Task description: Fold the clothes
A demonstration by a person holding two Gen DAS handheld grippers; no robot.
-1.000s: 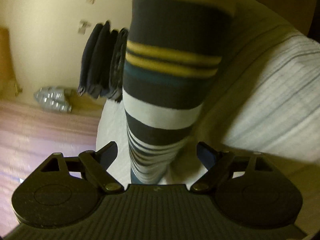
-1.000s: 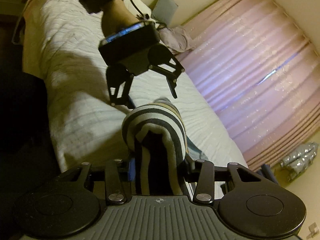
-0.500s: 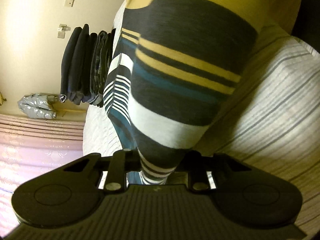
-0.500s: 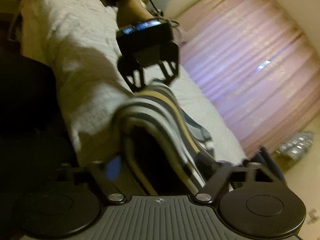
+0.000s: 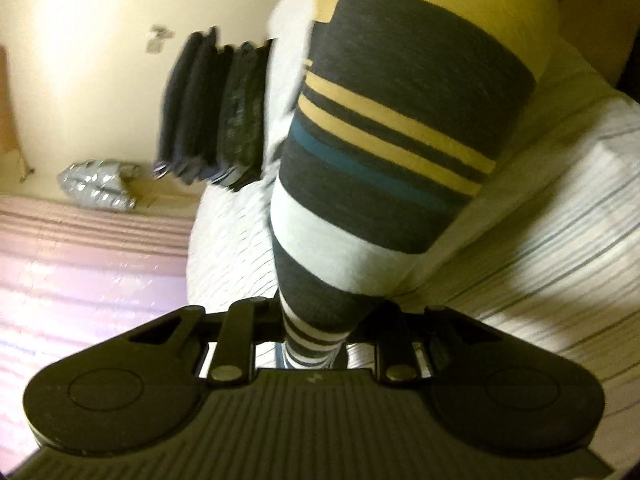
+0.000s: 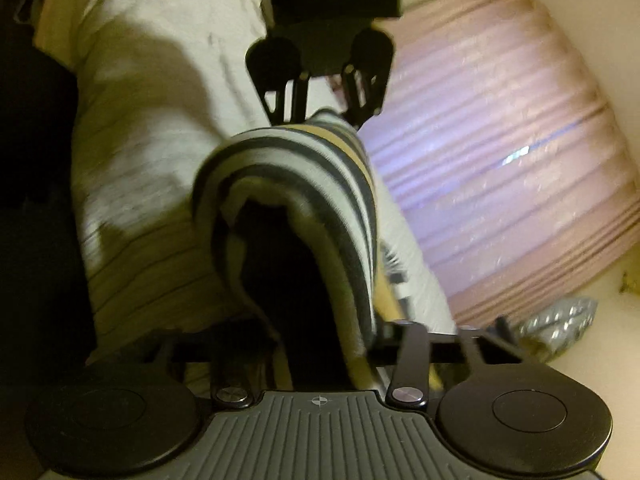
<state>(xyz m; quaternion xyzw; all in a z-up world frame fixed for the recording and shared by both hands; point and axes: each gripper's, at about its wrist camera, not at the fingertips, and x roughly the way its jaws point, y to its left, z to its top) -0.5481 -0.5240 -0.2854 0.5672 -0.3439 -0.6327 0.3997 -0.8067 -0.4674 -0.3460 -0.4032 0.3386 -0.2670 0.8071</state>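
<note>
Both tongs, left (image 5: 312, 344) and right (image 6: 320, 344), grip one striped garment (image 5: 400, 168) stretched between them above the bed (image 5: 540, 220), the right's jaws having just closed.

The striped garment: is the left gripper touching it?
Touching. In the left wrist view the left gripper has its jaws pinched on the striped garment.

The left gripper (image 5: 312, 354), seen from its own wrist camera, is matte black plastic: a ribbed grey-black housing with a small cross mark at its top edge, a round disc moulded at nine and at three o'clock, and two flat link arms pinned by brass-coloured screws. The right gripper (image 6: 320, 354) looks the same, with silver screws, though blur softens detail.
</note>
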